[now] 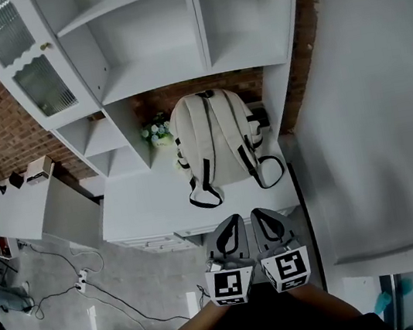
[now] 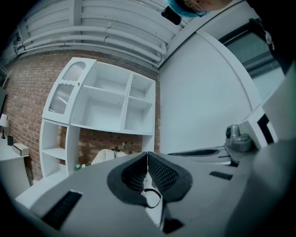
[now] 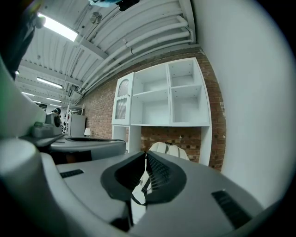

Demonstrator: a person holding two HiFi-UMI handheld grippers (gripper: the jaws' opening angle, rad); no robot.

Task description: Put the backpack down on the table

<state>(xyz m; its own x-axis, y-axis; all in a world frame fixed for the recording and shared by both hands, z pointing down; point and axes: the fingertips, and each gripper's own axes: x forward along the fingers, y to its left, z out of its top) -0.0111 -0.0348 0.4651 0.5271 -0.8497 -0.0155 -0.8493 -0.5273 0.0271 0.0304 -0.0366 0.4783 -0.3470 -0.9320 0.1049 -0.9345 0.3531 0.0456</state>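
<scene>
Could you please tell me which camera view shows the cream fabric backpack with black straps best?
The head view: the whole cream fabric backpack sits on the white table, straps facing the camera. Both gripper views show only parts beyond shut jaws.

Head view: soft, even overhead light is filling the room. The white shelf unit [image 1: 164,50] and worktop [image 1: 142,202] are reading bright without blowing out. The backpack [image 1: 214,139] is casting only a faint shadow. Straight lines are bowing toward the frame edges.

Right gripper view: a strip light [image 3: 58,28] is glaring at top left, and a green tint is bleeding along the left rim.

Both gripper views are showing heavy fisheye curvature and black corners. The left tongs [image 2: 147,157] and right tongs [image 3: 146,157] are sitting close to the lens, looking soft and shaded grey.
</scene>
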